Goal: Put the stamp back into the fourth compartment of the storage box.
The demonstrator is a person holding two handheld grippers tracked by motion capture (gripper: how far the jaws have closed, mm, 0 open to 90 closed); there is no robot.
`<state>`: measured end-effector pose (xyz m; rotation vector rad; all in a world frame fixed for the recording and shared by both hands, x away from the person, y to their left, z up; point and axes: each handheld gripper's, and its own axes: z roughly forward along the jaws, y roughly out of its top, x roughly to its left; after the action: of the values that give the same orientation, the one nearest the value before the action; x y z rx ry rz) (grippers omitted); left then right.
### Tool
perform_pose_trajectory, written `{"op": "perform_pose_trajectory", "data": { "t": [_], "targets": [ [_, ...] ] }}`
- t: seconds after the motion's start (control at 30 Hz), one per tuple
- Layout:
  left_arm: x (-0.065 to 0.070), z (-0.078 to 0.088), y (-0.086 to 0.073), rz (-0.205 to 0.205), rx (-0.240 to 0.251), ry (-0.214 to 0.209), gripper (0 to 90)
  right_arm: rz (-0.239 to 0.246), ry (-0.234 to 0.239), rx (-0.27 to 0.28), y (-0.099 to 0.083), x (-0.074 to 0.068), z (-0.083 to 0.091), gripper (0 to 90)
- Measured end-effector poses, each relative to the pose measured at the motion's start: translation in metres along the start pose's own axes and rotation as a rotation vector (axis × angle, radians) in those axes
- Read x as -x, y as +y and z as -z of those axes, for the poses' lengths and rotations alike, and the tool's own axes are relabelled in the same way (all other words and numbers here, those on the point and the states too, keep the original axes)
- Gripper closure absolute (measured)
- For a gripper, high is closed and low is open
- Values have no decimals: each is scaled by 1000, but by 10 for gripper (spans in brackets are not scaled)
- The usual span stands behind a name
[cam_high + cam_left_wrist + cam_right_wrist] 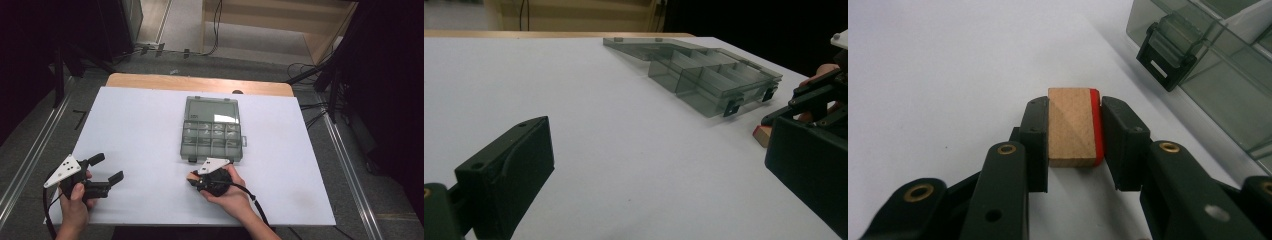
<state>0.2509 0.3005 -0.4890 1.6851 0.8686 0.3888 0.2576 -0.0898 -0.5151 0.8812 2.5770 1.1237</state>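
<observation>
A small wooden block (1070,127) with one red face sits between the jaws of my right gripper (1073,117), and both pads press on its sides. In the high view my right gripper (194,178) is just in front of the near left corner of a clear grey compartment box (212,132), with the block (191,176) at its tip, low over the table. My left gripper (107,167) rests at the near left of the table, its jaws wide apart with nothing between them. In the left gripper view the block (762,134) shows at the right.
The box (704,75) lies with its lid laid back and several small compartments showing. Its black latch (1168,50) is close ahead of my right gripper. The white table top (140,125) spreads to the left of the box. Cables lie on the floor beyond the table.
</observation>
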Motion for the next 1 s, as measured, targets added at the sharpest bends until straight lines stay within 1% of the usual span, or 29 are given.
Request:
{"op": "perform_pose_trajectory", "data": {
  "t": [0.03, 0.13, 0.23, 0.43, 1.0],
  "targets": [
    [0, 0, 0, 0, 0, 1, 0, -5, 2, 2, 0, 0, 0, 646],
    [0, 0, 0, -1, 0, 0, 0, -15, 38, 20, 0, 2, 2, 646],
    [1, -1, 0, 1, -2, 2, 0, -24, 47, 43, 1, 3, 6, 646],
    [1, 0, 0, -2, -3, 1, 0, -35, 51, 75, 4, 5, 14, 647],
    [2, -1, 0, -6, -4, -1, 0, -26, 63, 122, 13, 11, 33, 647]
  ]
}}
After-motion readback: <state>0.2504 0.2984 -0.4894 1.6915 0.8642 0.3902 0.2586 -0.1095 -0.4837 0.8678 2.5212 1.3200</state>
